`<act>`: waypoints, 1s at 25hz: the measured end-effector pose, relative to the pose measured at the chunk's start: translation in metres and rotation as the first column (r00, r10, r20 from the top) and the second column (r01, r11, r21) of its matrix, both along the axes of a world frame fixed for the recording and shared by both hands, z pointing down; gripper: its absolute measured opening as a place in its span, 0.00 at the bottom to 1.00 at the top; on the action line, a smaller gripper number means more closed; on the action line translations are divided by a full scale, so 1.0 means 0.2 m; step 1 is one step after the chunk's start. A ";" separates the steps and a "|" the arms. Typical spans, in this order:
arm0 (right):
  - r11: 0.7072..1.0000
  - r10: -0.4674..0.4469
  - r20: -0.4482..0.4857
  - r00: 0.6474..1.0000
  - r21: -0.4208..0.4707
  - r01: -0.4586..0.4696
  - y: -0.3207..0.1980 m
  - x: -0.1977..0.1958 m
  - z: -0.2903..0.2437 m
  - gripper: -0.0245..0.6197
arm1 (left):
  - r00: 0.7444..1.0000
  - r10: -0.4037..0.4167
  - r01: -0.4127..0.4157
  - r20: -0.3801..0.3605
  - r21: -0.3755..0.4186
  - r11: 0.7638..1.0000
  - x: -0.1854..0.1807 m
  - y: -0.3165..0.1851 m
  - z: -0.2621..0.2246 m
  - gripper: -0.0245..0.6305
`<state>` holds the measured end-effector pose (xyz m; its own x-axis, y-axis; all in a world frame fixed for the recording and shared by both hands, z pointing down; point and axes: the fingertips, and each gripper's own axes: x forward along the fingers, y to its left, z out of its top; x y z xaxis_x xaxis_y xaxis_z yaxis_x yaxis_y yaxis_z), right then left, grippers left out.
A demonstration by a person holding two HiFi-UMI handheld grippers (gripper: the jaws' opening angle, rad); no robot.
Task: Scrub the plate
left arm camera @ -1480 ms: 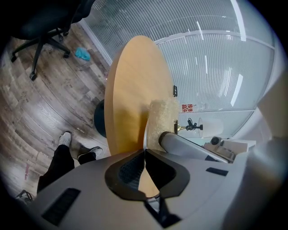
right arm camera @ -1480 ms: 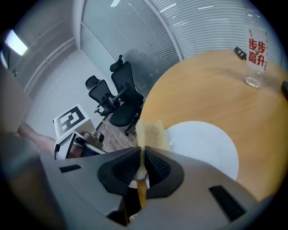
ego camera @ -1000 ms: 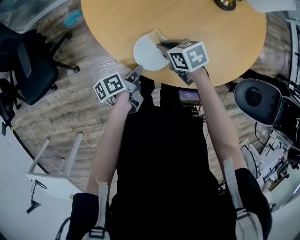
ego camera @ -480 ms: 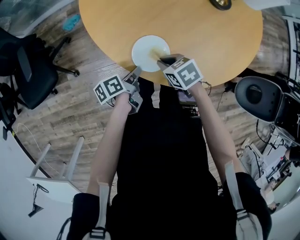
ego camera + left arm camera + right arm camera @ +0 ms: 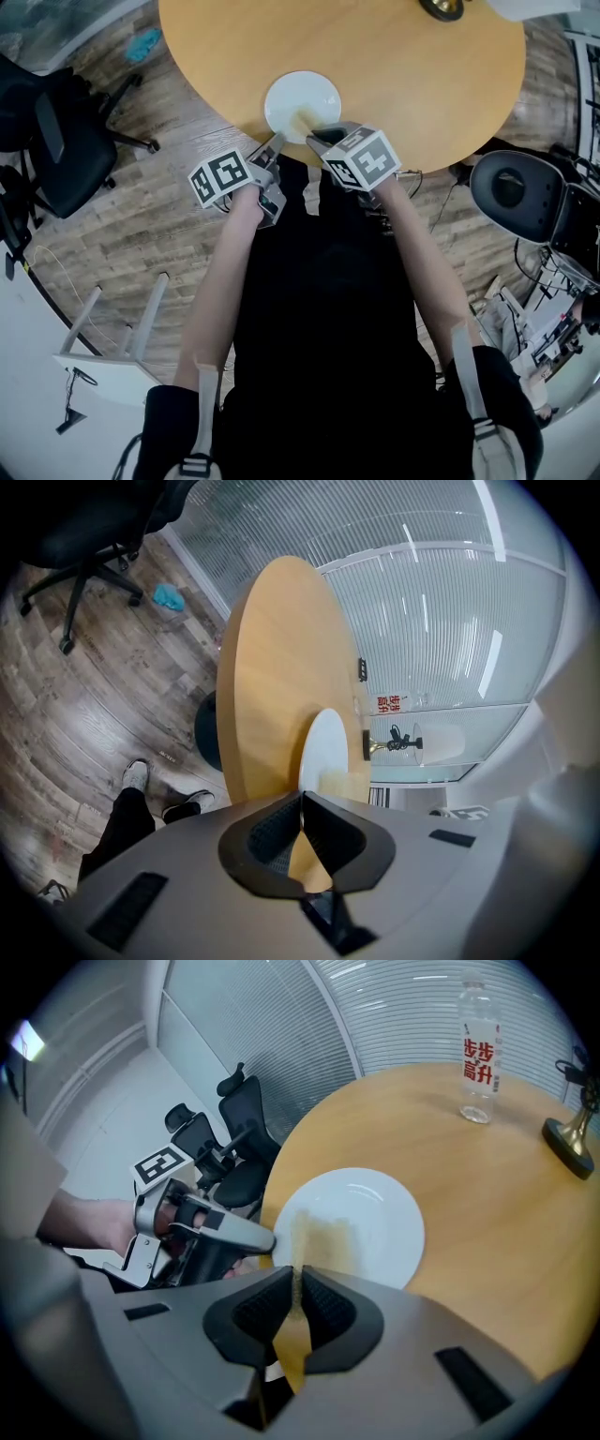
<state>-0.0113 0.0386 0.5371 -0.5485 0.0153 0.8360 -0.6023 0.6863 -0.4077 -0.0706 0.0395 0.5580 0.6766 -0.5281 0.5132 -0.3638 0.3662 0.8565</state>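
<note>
1. While plate (image 5: 302, 97) sits near tabletop (image 5: 403, 80) edge, left claw (image 5: 278, 140) pinches its rim, jaws nearly together.
2. Right claw (image 5: 315, 129) clamps thin yellow scrub pad (image 5: 323, 1237), pad end resting on plate.

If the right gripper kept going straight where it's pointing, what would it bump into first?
The white plate. The right gripper points down at it, shut on a yellow cloth whose far end lies on the plate, so the cloth would press down first. Nothing else seems to be in between.
</note>
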 end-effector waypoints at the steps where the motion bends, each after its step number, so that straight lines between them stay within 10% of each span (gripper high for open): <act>1: 1.000 0.020 -0.018 1.000 0.009 -0.020 -0.05 0.04 0.00 0.09 | 1.000 0.002 -0.002 -0.001 0.001 1.000 0.00 0.00 0.00 0.07; 12: 0.986 0.116 -0.101 0.988 0.130 -0.103 -0.43 0.13 0.01 0.09 | 1.000 0.014 -0.014 -0.012 0.016 1.000 0.01 -0.02 -0.03 0.07; 25: 0.988 -0.095 -0.018 0.995 0.118 0.096 -0.09 -0.33 0.02 0.09 | 1.000 0.003 -0.004 -0.008 -0.007 1.000 -0.01 0.02 0.00 0.07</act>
<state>-0.0775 0.0214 0.5414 -0.5391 -0.0328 0.8416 -0.5360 0.7842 -0.3128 -0.0720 0.0426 0.5580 0.6827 -0.5221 0.5112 -0.3579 0.3710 0.8569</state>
